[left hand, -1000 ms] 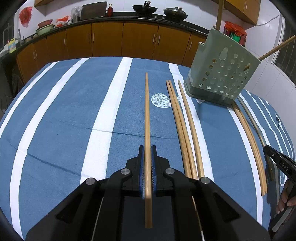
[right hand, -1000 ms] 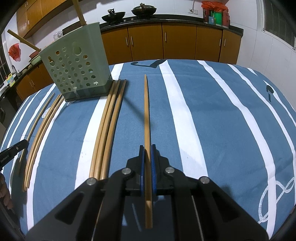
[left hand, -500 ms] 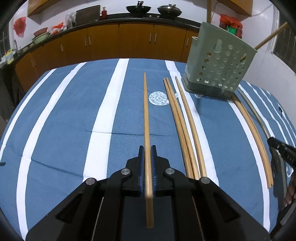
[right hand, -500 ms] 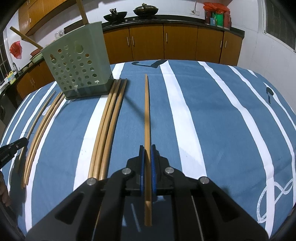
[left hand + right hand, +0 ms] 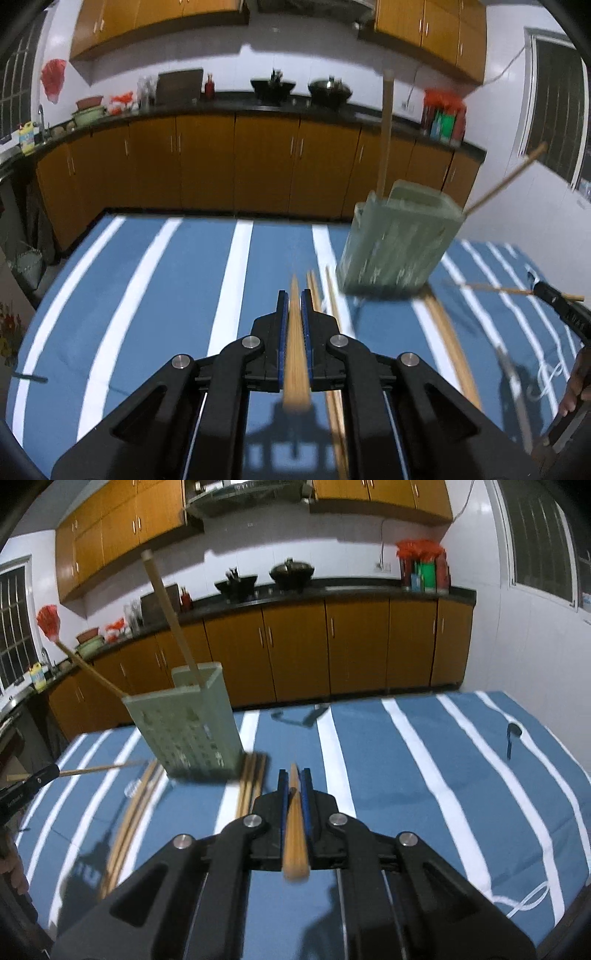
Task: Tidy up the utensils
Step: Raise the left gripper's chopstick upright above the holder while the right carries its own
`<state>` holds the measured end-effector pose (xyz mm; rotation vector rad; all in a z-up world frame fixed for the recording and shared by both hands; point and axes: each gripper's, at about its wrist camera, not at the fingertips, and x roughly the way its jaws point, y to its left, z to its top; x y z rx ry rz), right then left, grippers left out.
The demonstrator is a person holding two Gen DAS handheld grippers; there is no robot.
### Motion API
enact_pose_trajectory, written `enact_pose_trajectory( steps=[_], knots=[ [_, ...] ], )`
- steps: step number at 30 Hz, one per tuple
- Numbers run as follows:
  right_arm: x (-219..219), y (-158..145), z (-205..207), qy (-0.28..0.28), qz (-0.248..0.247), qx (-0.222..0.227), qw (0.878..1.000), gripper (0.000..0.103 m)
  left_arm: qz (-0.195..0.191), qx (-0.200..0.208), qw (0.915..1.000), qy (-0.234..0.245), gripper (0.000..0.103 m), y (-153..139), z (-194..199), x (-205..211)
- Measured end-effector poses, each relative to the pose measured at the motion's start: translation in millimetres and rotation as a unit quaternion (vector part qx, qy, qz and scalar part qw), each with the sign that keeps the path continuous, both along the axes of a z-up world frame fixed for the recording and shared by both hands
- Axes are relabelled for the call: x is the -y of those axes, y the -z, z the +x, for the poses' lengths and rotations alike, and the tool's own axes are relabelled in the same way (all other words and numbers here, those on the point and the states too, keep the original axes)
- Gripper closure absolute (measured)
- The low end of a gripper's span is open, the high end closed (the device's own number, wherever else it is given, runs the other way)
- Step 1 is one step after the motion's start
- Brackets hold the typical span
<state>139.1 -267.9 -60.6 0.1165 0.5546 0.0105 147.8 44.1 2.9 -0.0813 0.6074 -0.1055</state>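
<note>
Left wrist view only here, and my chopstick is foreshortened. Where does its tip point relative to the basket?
Observer: From the right wrist view, the left gripper holds the chopstick roughly level, aimed low at the basket wall, not at the opening. The tip looks short of the wall, but it is blurred.
Operator: Right gripper is cut off at my frame edge. Is its grip solid?
Observer: The right gripper is shut on a second chopstick, centred between the jaws, with the butt end sticking out behind them.
</note>
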Motion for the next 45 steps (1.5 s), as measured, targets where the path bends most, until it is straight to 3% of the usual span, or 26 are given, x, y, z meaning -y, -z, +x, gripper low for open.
enact_pose_trajectory(
  steps=[17,26,33,36,45],
  knots=[
    [0.1,-17.2,1.5,0.000,0.004,0.020,1.000,0.095,-0.006,0.022,0.9997,-0.006,0.096,-18.8,3.1,-3.3],
    [-14.3,-81.3,-16.0,-0.054,0.014,0.097,0.994,0.095,-0.008,0.088,0.9961,0.008,0.096,-73.7,-4.8,-1.1],
    [-36.4,-135.7,-41.1,-0.123,0.029,0.160,0.979,0.095,-0.024,0.145,0.9886,0.032,0.096,-116.5,-14.9,17.7],
    [-47.0,-153.7,-43.4,-0.126,0.015,0.183,0.975,0.095,-0.032,0.170,0.9844,0.033,0.096,-130.2,-15.0,27.0],
    [-71.8,-158.5,14.7,-0.103,-0.028,0.125,0.986,0.095,-0.064,0.226,0.9719,0.010,0.096,-153.3,12.9,42.6]
  ],
)
